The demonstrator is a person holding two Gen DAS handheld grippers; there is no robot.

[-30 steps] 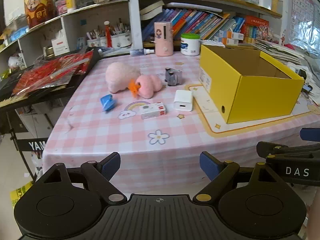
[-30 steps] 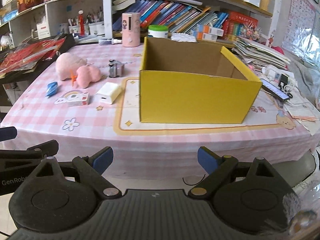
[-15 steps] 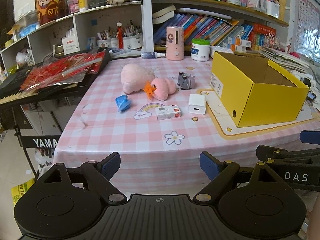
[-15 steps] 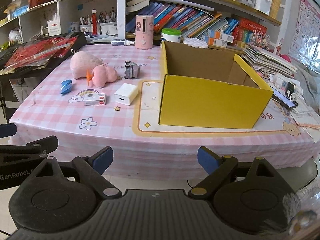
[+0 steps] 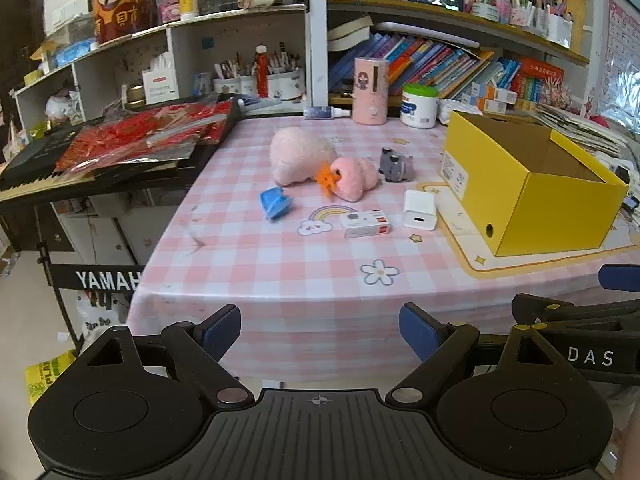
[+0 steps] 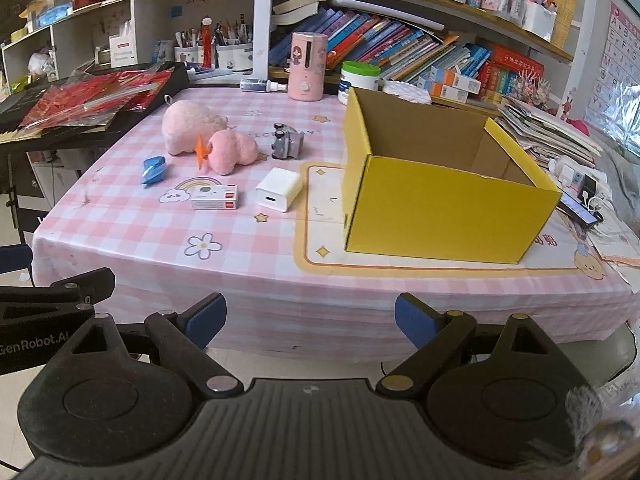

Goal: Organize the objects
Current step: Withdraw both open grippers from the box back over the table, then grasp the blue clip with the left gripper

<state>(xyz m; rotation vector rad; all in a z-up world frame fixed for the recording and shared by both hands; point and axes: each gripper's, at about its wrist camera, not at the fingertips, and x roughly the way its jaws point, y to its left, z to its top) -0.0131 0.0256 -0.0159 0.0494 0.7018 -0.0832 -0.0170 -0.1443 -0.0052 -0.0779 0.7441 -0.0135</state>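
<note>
An open yellow box stands empty on the right of a pink checked table. Left of it lie a pink plush toy, a grey toy car, a white charger, a small white-and-red box and a blue folded-paper piece. My left gripper and right gripper hang open in front of the table's near edge, nothing between their fingers.
A pink humidifier, a white jar and a spray bottle stand at the table's back edge. Shelves of books rise behind. A keyboard under red packets sits at the left. Papers and a phone lie at the right.
Both grippers have drawn back from the table, so the table and its objects look smaller and farther away. Both stay open.
</note>
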